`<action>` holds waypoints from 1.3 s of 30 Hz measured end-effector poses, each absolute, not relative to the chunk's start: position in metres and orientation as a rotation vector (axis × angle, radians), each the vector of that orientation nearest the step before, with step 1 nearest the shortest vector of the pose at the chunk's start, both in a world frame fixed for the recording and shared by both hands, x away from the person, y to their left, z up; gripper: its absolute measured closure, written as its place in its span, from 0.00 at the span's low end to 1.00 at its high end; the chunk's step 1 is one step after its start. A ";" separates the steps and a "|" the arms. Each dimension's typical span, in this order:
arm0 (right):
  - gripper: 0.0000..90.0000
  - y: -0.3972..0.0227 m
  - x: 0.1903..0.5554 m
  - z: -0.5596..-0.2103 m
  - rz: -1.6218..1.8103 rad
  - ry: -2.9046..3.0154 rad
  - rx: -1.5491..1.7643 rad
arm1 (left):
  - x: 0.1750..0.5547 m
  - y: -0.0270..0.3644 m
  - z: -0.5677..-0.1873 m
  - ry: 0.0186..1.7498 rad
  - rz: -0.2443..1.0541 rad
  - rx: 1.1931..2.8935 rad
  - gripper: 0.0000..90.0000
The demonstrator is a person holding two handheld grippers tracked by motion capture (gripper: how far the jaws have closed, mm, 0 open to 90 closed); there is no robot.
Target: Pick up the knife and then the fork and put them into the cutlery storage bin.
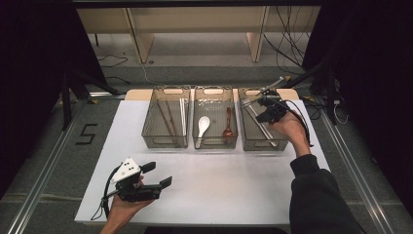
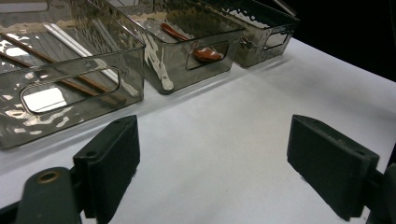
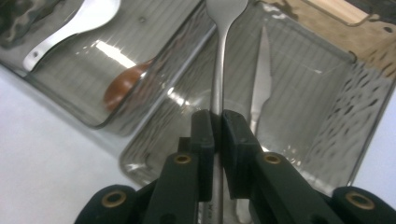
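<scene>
Gripping one fork (image 3: 218, 70) — right tool (image 3: 217, 122) — above three bins (image 1: 264, 145).

Right hand-held gripper (image 1: 267, 103) over right bin (image 1: 249, 141) (gripping metal utensil (image 1: 253, 100)), left hand-held gripper (image 1: 157, 174) open

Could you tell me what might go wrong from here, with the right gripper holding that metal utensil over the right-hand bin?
1. The right gripper pinches the thin metal utensil on its narrow handle alone, so it could swivel or slip out.
2. A knife already lies in the right bin below; a drop could knock it.
3. The utensil's long end reaches toward the bin's far rim and might catch there.
</scene>
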State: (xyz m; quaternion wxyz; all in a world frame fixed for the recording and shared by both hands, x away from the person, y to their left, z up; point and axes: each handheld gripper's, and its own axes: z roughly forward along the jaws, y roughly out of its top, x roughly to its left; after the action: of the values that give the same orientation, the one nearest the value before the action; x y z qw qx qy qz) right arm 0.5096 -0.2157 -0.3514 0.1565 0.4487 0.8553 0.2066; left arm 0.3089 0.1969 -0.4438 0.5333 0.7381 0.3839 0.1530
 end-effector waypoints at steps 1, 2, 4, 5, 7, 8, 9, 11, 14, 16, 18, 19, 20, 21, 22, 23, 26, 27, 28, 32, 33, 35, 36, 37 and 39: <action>0.94 -0.218 0.512 -0.352 0.593 2.445 1.290 | 0.309 0.197 -0.444 0.917 0.364 1.758 0.19; 0.94 -0.219 0.513 -0.353 0.595 2.439 1.301 | 0.309 0.197 -0.444 0.917 0.364 1.757 0.19; 0.94 -0.221 0.515 -0.355 0.582 2.436 1.307 | 0.309 0.196 -0.444 0.915 0.366 1.758 0.19; 0.94 -0.222 0.517 -0.356 0.575 2.434 1.309 | 0.309 0.196 -0.444 0.916 0.365 1.758 0.19; 0.94 -0.224 0.519 -0.359 0.572 2.430 1.325 | 0.308 0.196 -0.443 0.914 0.367 1.757 0.19; 0.94 -0.226 0.521 -0.360 0.565 2.424 1.325 | 0.308 0.196 -0.443 0.914 0.369 1.756 0.19; 0.94 -0.226 0.523 -0.361 0.560 2.421 1.325 | 0.308 0.196 -0.443 0.915 0.369 1.755 0.19; 0.93 -0.228 0.526 -0.363 0.567 2.418 1.340 | 0.309 0.196 -0.444 0.917 0.366 1.756 0.19; 0.93 -0.229 0.529 -0.365 0.562 2.411 1.347 | 0.308 0.196 -0.444 0.916 0.368 1.755 0.19; 0.93 -0.229 0.531 -0.367 0.553 2.401 1.358 | 0.308 0.197 -0.443 0.915 0.367 1.756 0.19; 0.93 -0.231 0.532 -0.368 0.544 2.397 1.354 | 0.308 0.197 -0.443 0.916 0.367 1.756 0.19; 0.93 -0.232 0.532 -0.369 0.539 2.400 1.354 | 0.308 0.198 -0.443 0.914 0.366 1.760 0.19; 0.93 -0.233 0.532 -0.369 0.538 2.394 1.353 | 0.308 0.197 -0.443 0.914 0.366 1.759 0.19; 0.93 -0.234 0.532 -0.369 0.537 2.392 1.357 | 0.308 0.197 -0.443 0.914 0.368 1.759 0.19; 0.93 -0.234 0.532 -0.369 0.541 2.389 1.363 | 0.308 0.197 -0.443 0.915 0.366 1.759 0.19; 0.93 -0.235 0.532 -0.369 0.540 2.388 1.364 | 0.308 0.197 -0.443 0.915 0.367 1.757 0.19; 0.93 -0.236 0.531 -0.371 0.530 2.394 1.363 | 0.308 0.197 -0.443 0.914 0.367 1.756 0.19; 0.93 -0.237 0.531 -0.372 0.534 2.394 1.364 | 0.308 0.197 -0.443 0.914 0.367 1.756 0.19; 0.93 -0.239 0.530 -0.373 0.537 2.394 1.364 | 0.308 0.197 -0.443 0.914 0.368 1.758 0.19; 0.93 -0.244 0.529 -0.378 0.537 2.387 1.378 | 0.308 0.197 -0.443 0.915 0.367 1.758 0.19; 0.93 -0.245 0.529 -0.379 0.534 2.387 1.379 | 0.308 0.197 -0.443 0.916 0.367 1.757 0.19; 0.93 -0.247 0.528 -0.380 0.527 2.387 1.379 | 0.308 0.197 -0.443 0.915 0.368 1.757 0.19; 0.93 -0.248 0.528 -0.381 0.526 2.387 1.380 | 0.308 0.197 -0.443 0.916 0.367 1.757 0.19; 0.93 -0.249 0.528 -0.381 0.522 2.384 1.383 | 0.308 0.197 -0.443 0.916 0.366 1.757 0.19; 0.93 -0.251 0.527 -0.383 0.524 2.386 1.386 | 0.308 0.197 -0.443 0.916 0.367 1.756 0.19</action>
State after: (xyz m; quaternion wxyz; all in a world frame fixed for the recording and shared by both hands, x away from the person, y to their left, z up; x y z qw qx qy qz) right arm 0.5267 -0.2513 -0.3825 0.1656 0.4868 0.8377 0.1840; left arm 0.3083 0.1966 -0.4433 0.5342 0.7370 0.3844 0.1538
